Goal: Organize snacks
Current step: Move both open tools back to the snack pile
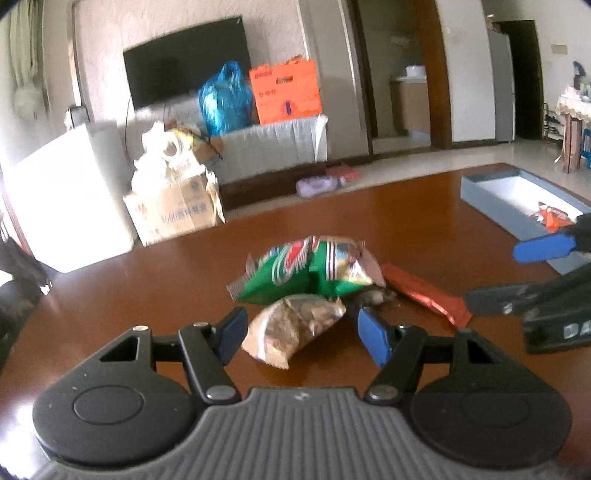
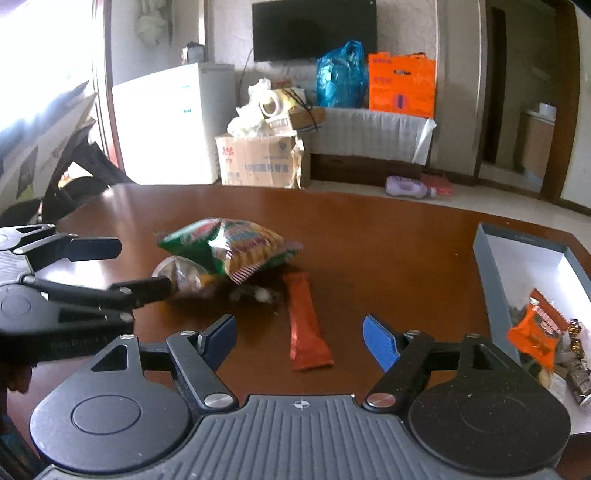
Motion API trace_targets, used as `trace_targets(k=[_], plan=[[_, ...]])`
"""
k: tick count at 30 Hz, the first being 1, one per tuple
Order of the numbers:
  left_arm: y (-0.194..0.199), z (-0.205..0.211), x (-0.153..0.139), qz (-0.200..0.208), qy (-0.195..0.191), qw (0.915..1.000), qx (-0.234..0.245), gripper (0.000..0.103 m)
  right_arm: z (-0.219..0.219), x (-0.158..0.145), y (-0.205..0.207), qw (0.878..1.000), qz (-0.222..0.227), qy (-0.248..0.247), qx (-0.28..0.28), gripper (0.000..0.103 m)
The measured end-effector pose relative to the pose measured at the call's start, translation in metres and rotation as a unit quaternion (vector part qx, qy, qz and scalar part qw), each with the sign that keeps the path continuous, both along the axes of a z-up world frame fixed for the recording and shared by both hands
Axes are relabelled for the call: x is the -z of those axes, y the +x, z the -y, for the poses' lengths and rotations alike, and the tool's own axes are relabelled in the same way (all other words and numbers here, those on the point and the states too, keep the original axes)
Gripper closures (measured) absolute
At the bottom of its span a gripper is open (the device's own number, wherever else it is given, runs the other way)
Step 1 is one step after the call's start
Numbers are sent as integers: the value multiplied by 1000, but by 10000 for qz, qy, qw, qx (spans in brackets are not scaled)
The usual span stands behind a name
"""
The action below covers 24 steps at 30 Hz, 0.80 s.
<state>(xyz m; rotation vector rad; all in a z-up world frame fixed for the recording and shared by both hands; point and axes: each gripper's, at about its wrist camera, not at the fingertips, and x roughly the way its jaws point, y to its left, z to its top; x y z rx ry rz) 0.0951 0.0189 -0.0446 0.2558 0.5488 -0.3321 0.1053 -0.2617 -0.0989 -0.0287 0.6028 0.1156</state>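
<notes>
While both grippers hover over the brown table (image 2: pixel 369 236), jaws parted and empty, the left gripper (image 1: pixel 301 334) frames a crinkled tan snack pouch (image 1: pixel 291 326). Touching its far side: green chip bag (image 1: pixel 306 269). Right gripper (image 2: pixel 299 338) straddles the orange bar wrapper (image 2: pixel 306 325). Grey box (image 2: pixel 495 291), right of the chip bag, holds small snacks.

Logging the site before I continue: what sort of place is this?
Most likely a home living room: a wall-mounted TV, a small white fridge and household cardboard boxes stand behind the wooden table.
</notes>
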Motion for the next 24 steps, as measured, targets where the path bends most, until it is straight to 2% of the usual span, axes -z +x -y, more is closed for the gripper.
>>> trace_targets(k=[2, 6, 11, 24], plan=[[8, 6, 5, -67, 37, 9999, -108, 37, 6, 3, 0, 9999, 93, 19, 60, 23], [21, 12, 15, -147, 142, 9995, -234, 37, 7, 11, 10, 9999, 6, 84, 70, 22], [35, 5, 28, -263, 176, 9989, -352, 37, -6, 22, 23, 9998, -81, -169, -27, 20], [61, 8, 38, -297, 3, 9993, -213, 37, -23, 46, 53, 9985, -207, -509, 23, 19]])
